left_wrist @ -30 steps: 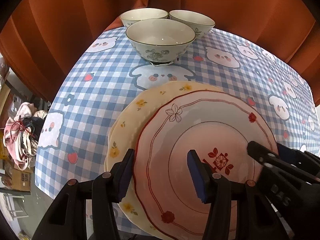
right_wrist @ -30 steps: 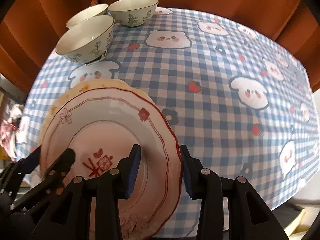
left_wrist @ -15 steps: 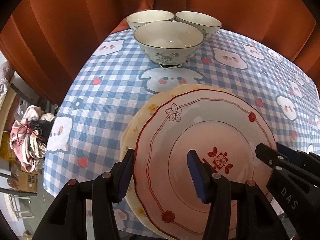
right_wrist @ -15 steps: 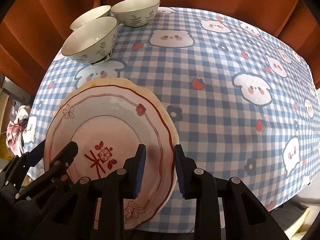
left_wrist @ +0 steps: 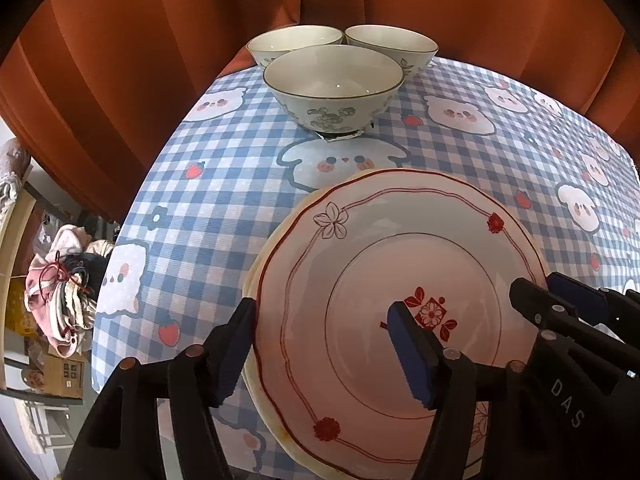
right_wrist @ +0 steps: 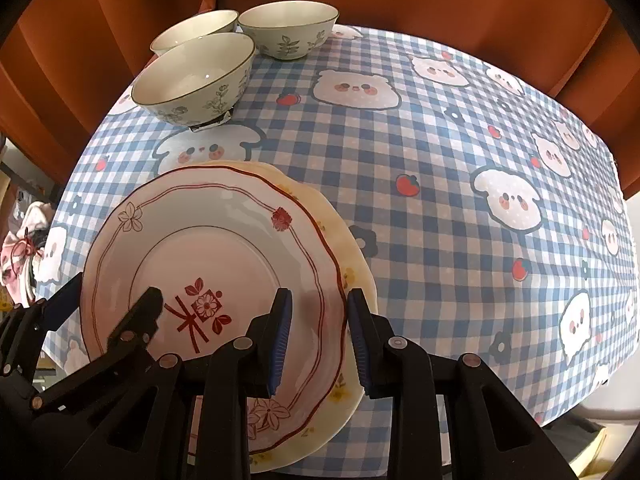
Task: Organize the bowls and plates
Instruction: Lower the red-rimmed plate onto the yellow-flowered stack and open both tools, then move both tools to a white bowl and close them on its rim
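A pink plate with red trim (left_wrist: pixel 392 264) (right_wrist: pixel 216 248) lies on a cream plate with yellow flowers (right_wrist: pixel 352 276) (left_wrist: pixel 250 284) near the table's front edge. My left gripper (left_wrist: pixel 324 344) is open, its jaws straddling the pink plate's left rim. My right gripper (right_wrist: pixel 318 336) is open, its jaws straddling the right rims of both plates. Three white bowls with green leaf print (left_wrist: pixel 334 88) (right_wrist: pixel 192 80) stand together at the far left of the table.
The round table wears a blue checked cloth with bear faces (right_wrist: pixel 460 208). Orange curtains (left_wrist: pixel 140 60) hang close behind it. A bundle of clothes (left_wrist: pixel 60 292) and boxes lie on the floor to the left.
The pink plate has slid left and come down to sit centred on the cream plate. The right gripper's jaws have opened wider around the rims.
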Available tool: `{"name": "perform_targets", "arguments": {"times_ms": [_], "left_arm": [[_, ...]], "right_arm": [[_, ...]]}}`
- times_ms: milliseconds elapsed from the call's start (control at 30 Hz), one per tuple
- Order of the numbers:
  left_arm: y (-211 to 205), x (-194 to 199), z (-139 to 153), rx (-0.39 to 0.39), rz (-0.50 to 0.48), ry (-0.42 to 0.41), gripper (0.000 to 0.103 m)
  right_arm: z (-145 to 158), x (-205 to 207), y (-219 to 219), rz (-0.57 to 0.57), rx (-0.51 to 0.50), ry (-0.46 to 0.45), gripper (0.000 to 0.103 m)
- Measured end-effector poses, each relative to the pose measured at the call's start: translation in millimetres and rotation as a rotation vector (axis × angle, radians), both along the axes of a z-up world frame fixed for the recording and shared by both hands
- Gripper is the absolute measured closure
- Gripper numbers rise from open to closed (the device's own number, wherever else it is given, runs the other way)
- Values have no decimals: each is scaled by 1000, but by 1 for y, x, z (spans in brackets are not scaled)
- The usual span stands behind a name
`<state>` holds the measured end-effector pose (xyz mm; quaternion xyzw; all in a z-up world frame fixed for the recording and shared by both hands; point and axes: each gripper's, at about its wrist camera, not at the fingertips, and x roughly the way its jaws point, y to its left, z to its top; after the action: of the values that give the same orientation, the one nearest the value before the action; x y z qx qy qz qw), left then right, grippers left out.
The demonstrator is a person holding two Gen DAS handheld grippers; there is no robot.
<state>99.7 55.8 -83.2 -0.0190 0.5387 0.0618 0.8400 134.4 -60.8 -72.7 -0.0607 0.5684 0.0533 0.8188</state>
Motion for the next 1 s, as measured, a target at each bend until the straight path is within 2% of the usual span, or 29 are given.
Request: {"name": "perform_targets", "arguments": {"times_ms": [233, 333, 400, 467, 567, 800, 1000], "left_arm": [[7, 3, 1, -32, -8, 11, 24], [12, 6, 4, -28, 2, 12, 22], [17, 8, 8, -24, 15, 8, 20], [23, 12, 13, -19, 27, 2, 19], [29, 21, 19, -16, 38, -11, 18], [47, 57, 40, 10, 76, -79, 15], [59, 92, 48, 32, 87, -101, 14]], "right_arm": [[1, 0, -2, -25, 3, 0, 70], [4, 3, -3, -34, 6, 1, 63], [6, 5, -3, -37, -3, -4, 53], [9, 10, -2, -39, -1, -10, 47], [17, 19, 0, -34, 12, -29, 42], [36, 50, 14, 1, 53, -92, 42], [50, 87, 25, 1, 164, -127, 42]]}}
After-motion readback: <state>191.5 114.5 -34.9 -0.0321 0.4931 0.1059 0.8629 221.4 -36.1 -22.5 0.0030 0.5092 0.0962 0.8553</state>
